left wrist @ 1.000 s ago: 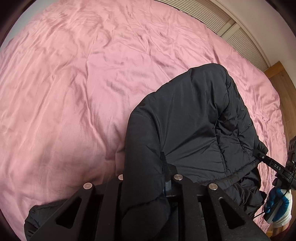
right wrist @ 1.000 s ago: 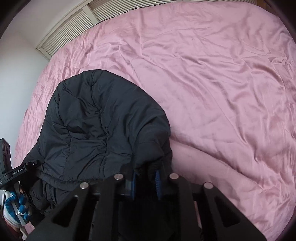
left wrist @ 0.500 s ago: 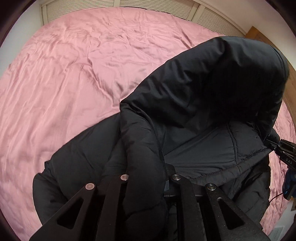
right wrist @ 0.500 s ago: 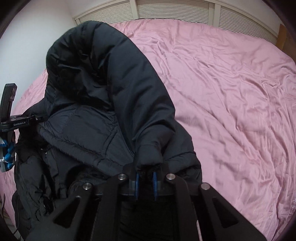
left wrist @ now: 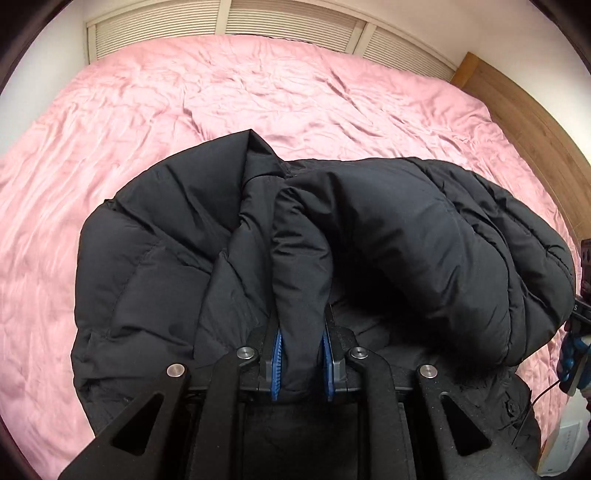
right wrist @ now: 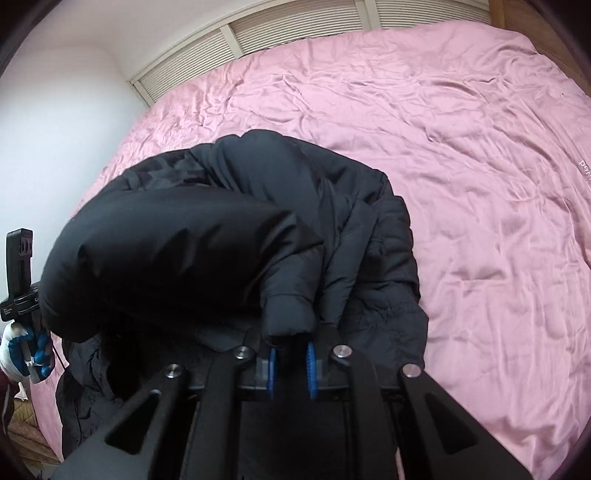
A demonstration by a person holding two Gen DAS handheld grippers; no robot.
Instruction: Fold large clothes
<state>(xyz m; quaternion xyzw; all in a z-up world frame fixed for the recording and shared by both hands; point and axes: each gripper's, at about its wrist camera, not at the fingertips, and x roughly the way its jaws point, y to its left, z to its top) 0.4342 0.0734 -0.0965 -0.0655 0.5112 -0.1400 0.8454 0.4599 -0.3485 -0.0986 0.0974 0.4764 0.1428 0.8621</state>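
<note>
A black puffer jacket [left wrist: 406,240] lies bunched on the pink bedsheet [left wrist: 184,110]. One padded part is rolled over the rest. My left gripper [left wrist: 302,354] has a thick fold of the jacket between its blue pads [left wrist: 276,360]. The pads touch the fabric while the jaws are opening. In the right wrist view the jacket [right wrist: 221,240] fills the lower left. There my right gripper [right wrist: 291,363] is shut on a rounded padded edge of it. Each view shows the other gripper at its edge, held by a gloved hand [right wrist: 26,350].
The pink sheet [right wrist: 480,184] spreads wide and wrinkled beyond the jacket. Slatted white panels [left wrist: 288,22] line the far side of the bed. A wooden board [left wrist: 517,110] runs along the right edge. A white wall [right wrist: 55,129] stands at the left.
Both grippers have carried their held folds across the bed. The raised padded part of the jacket has come over and down onto the rest. The left pads now show with fabric between them.
</note>
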